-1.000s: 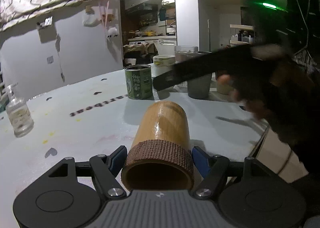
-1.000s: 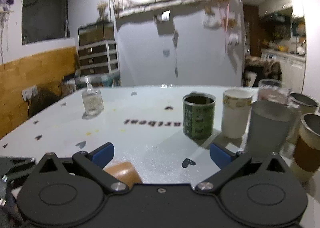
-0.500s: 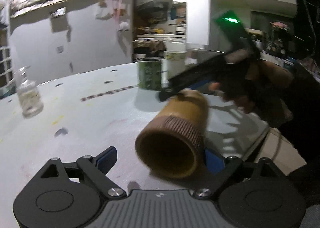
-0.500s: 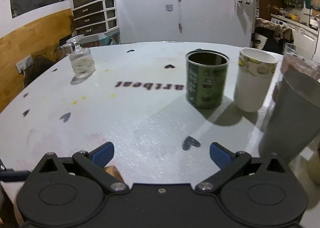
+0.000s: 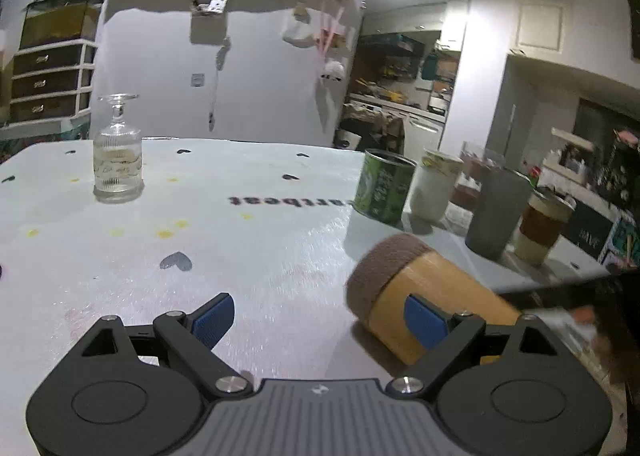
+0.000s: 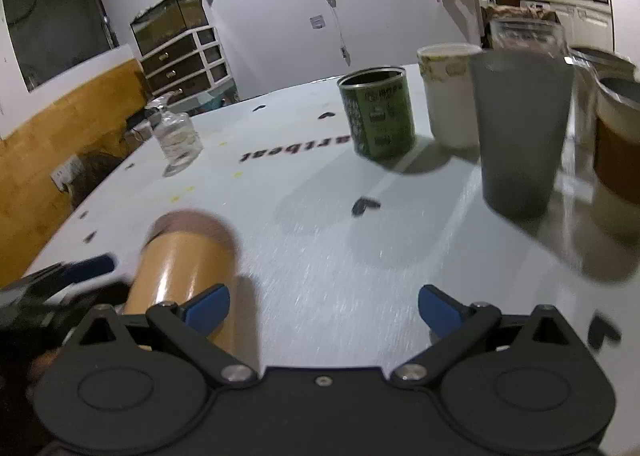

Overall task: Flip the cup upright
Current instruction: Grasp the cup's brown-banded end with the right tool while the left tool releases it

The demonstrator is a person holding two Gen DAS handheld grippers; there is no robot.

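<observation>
The bamboo cup [image 5: 416, 296], tan with a brown knitted band at its rim, lies on its side on the white table [image 5: 248, 248]. In the left wrist view it lies behind my right blue fingertip [image 5: 424, 322], outside the jaws. My left gripper [image 5: 318, 316] is open and empty. In the right wrist view the cup [image 6: 180, 268] lies at lower left, behind the left fingertip [image 6: 206, 306], its banded rim pointing away. My right gripper [image 6: 324, 308] is open and empty. Part of the left gripper [image 6: 76, 268] shows beyond the cup.
A green tin can [image 5: 384, 186], a white mug [image 5: 434, 188], a grey tumbler [image 5: 498, 214] and a brown-sleeved cup [image 5: 544, 228] stand in a row at the right. A glass bottle [image 5: 118, 160] stands at the far left.
The cup has left my left gripper's jaws, turned its banded rim away from the left camera and now lies right of the gripper. My right gripper has come closer to the cup.
</observation>
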